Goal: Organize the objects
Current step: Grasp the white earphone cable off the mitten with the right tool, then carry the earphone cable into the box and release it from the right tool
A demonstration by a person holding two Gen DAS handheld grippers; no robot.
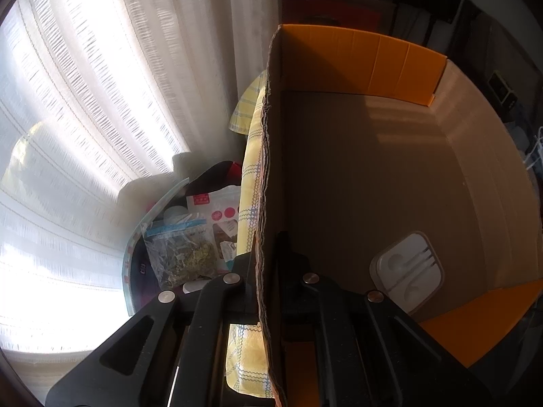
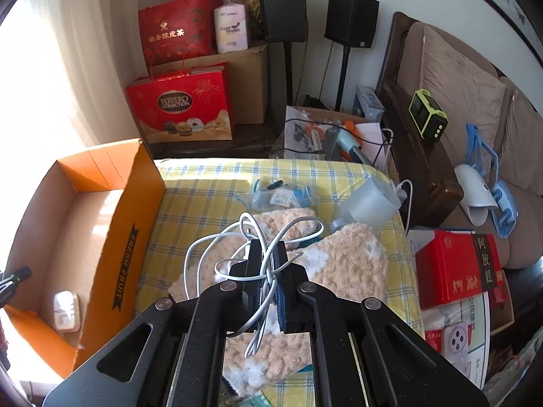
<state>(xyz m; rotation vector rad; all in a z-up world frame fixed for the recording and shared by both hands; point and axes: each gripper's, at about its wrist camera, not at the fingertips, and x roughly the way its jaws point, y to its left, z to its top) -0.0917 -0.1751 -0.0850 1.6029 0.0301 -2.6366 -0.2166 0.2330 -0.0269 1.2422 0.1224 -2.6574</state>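
Note:
An orange cardboard box point(image 2: 122, 224) marked FRESH FRUIT stands on the left of a yellow checked cloth point(image 2: 203, 196). A white earphone case point(image 1: 407, 268) lies on the box floor, also visible as the earphone case point(image 2: 66, 308) in the right wrist view. My left gripper point(image 1: 266, 254) is shut on the box's near side wall point(image 1: 271, 156), one finger inside and one outside. My right gripper point(image 2: 268, 254) is shut on a tangled white cable point(image 2: 217, 237), whose loops hang just above a beige fluffy cloth point(image 2: 346, 264).
A clear bag of small items point(image 2: 278, 193) and a translucent container point(image 2: 370, 203) lie beyond the fluffy cloth. Red gift boxes point(image 2: 180, 108), speakers and a sofa point(image 2: 468, 78) ring the table. Beside the box, below a bright curtain point(image 1: 85, 101), lies a zip bag point(image 1: 183, 254).

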